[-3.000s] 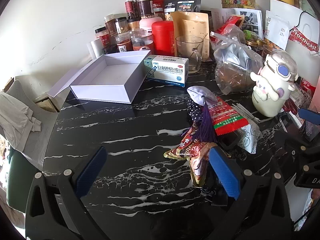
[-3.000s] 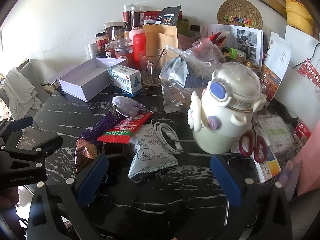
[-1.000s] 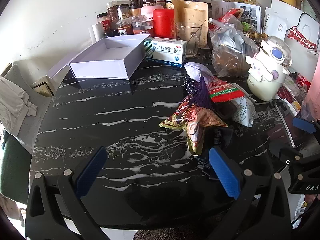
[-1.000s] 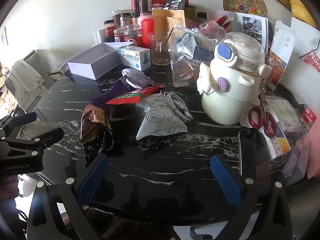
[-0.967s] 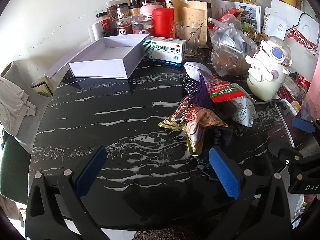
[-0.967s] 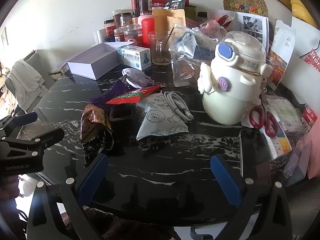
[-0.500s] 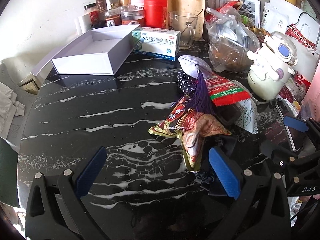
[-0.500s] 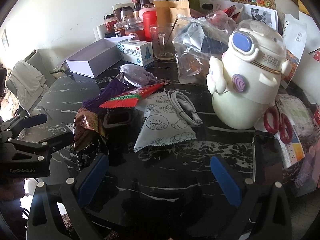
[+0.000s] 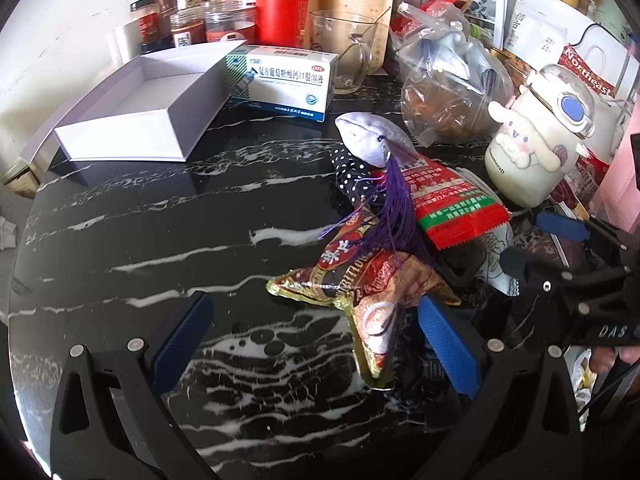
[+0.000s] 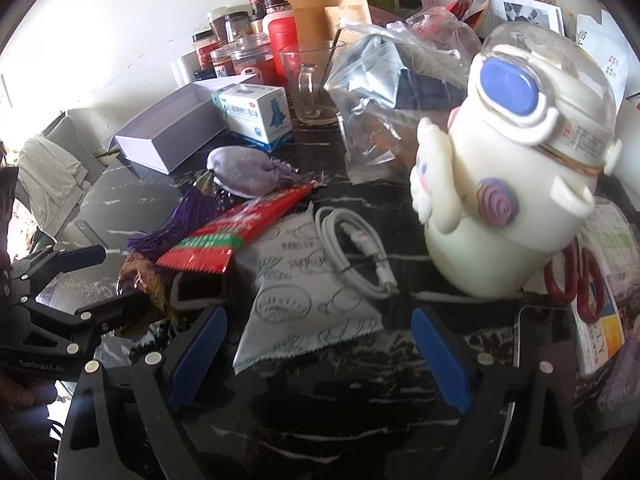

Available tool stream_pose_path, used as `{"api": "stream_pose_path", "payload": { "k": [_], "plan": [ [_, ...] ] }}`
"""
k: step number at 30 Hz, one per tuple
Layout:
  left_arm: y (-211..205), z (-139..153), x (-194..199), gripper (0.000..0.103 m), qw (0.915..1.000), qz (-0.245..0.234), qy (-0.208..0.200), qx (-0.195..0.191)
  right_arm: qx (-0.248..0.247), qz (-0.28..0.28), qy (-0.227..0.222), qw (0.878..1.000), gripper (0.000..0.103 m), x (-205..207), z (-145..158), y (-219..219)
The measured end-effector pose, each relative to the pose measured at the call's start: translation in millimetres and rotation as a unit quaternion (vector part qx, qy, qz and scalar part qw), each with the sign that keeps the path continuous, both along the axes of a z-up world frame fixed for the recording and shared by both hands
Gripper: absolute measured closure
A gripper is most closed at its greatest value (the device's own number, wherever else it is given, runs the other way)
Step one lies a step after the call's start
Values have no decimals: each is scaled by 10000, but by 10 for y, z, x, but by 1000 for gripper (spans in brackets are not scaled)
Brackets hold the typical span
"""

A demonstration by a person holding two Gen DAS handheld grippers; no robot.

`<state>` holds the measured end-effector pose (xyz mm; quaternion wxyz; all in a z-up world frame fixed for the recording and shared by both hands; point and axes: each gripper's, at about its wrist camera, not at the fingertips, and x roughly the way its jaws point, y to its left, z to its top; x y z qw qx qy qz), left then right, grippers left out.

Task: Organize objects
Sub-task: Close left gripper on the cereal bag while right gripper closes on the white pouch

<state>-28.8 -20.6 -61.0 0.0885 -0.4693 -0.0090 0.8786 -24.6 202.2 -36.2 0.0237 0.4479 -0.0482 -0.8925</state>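
Our left claw (image 9: pixel 312 328) hangs open over the brown snack packet (image 9: pixel 360 280) on the black counter (image 9: pixel 140 240); our right claw (image 10: pixel 320 344), closing with nothing gripped, frames the patterned sachet (image 10: pixel 304 304); we should pinch only its near edge, sparing the white cable (image 10: pixel 352 248)

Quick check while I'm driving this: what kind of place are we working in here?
Most likely a home dining or kitchen table used as a catch-all. A black marbled tabletop is crowded with jars of preserved food, a glass mug, a medicine box and a cartoon-dog drinking bottle.
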Motion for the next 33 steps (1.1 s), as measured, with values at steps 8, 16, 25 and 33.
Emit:
{"api": "stream_pose_path", "payload": {
  "k": [8, 16, 25, 33],
  "plan": [
    [-67, -130, -254, 1, 9984, -289, -218, 441, -121, 111, -74, 9998, 9, -208, -42, 28],
    [-121, -60, -387, 1, 9934, -389, -288, 1043, -1, 261, -80, 9996, 9, -208, -35, 2],
    [-51, -145, -460, 15, 9960, -194, -465, 737, -136, 223, -244, 9994, 12, -177, -161, 48],
    [-6, -211, -476, 51, 9963, -193, -466, 697, -348, 329, -322, 9983, 22, -186, -229, 23]
  ]
}}
